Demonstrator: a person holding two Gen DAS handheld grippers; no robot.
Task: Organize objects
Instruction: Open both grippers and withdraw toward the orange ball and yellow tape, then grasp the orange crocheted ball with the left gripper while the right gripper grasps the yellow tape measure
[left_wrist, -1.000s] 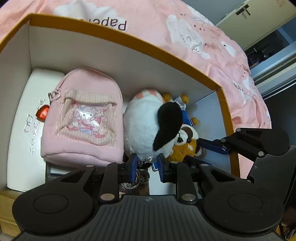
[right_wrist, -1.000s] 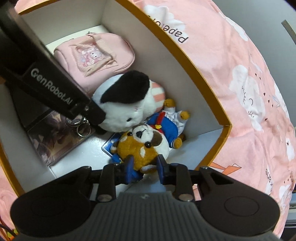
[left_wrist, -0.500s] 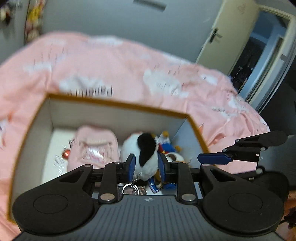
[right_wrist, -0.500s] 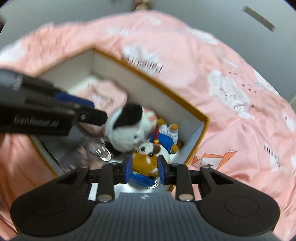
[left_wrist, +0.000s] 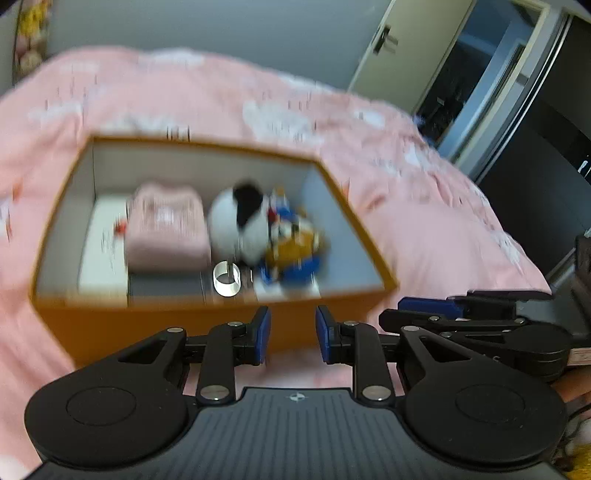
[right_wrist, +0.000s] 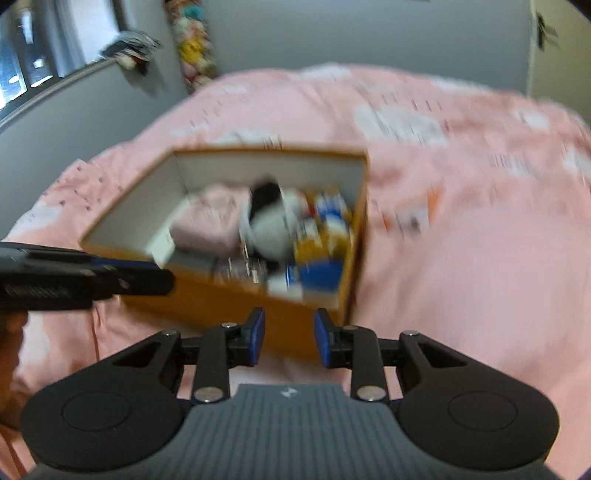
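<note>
An orange box (left_wrist: 184, 321) with white inner walls stands on the pink bed. Inside lie a flat white case (left_wrist: 103, 251), a pink pouch (left_wrist: 166, 229), a white-and-black plush (left_wrist: 236, 225), a brown plush (left_wrist: 295, 247) with blue parts, and a key ring (left_wrist: 226, 278). My left gripper (left_wrist: 291, 334) hovers open in front of the box's near wall, nothing between its pads. My right gripper (right_wrist: 288, 338) is open too, also outside the box (right_wrist: 229, 302), facing its near corner. Each gripper shows in the other's view, the right (left_wrist: 424, 306) and the left (right_wrist: 147, 277). Both views are blurred.
The pink bedspread (left_wrist: 424, 221) with white cloud prints surrounds the box. A pale door (left_wrist: 399, 48) and a dark doorway stand at the back right. A hanging strip of small toys (right_wrist: 192, 48) and a window (right_wrist: 37, 55) are on the grey wall at the left.
Both grippers have drawn back and up out of the box, which now shows whole and farther off. The plush toys stay inside. The right view has rolled.
</note>
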